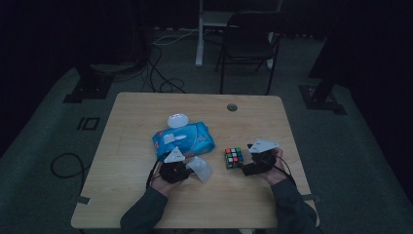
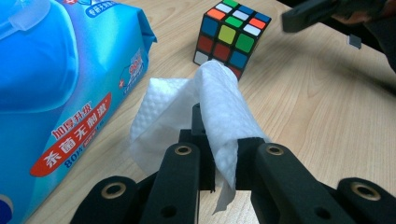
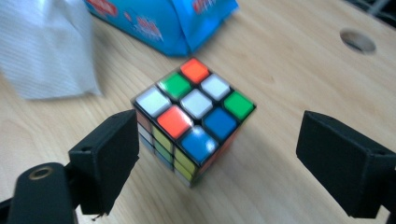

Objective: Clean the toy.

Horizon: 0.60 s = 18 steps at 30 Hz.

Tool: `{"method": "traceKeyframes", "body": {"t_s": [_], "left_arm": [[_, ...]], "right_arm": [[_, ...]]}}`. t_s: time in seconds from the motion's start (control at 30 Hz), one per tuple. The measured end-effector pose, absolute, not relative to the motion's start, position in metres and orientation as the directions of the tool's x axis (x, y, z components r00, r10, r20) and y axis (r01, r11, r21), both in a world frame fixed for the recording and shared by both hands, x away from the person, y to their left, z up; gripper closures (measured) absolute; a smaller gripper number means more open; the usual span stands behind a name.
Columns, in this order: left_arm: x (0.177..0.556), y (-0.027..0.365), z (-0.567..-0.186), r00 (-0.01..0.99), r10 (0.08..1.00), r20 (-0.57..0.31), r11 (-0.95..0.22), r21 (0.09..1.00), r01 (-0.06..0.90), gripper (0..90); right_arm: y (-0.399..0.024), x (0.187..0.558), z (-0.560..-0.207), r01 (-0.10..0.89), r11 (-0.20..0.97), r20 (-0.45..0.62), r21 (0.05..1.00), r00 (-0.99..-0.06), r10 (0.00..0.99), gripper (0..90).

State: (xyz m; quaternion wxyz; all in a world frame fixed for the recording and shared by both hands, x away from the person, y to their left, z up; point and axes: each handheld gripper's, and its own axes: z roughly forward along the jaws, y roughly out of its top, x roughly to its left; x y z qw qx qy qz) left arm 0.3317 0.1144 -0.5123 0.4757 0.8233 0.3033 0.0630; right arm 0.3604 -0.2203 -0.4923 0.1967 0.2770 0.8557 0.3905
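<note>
Wet wipe drawn, cube not yet gripped

Left gripper (image 2: 219,168) clamped on white textured wet wipe (image 2: 205,112); right gripper (image 3: 219,158) open around scrambled multicoloured puzzle cube (image 3: 194,121), near desk's right edge, wiping pending.

Looks like a lab or recording studio setup rather than anyone's home. Dark curtained walls all round, grey carpet floor (image 1: 44,146) with black cables (image 1: 160,73) snaking across it, and heavy black stand bases (image 1: 85,90) planted at both sides. Just one plain wooden table (image 1: 146,200) with a cable hole (image 1: 232,107), lit in the middle of the gloom. Behind it, a black folding chair (image 1: 248,46) and a white desk leg (image 1: 199,34). No household clutter anywhere.
</note>
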Motion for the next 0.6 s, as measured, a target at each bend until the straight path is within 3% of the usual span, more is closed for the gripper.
{"method": "traceKeyframes", "body": {"t_s": [0.27, 0.6], "left_arm": [[0.332, 0.114, -0.513, 0.809, 0.558, -0.185, -0.365, 0.821, 0.439, 84.2], [0.333, 0.109, -0.514, 0.815, 0.549, -0.188, -0.372, 0.818, 0.439, 84.1]], "right_arm": [[-0.216, 0.370, -0.498, 0.270, 0.564, -0.089, 0.780, -0.845, 0.528, 12.2], [-0.216, 0.382, -0.508, 0.232, 0.533, -0.070, 0.813, -0.871, 0.486, 11.3]]}}
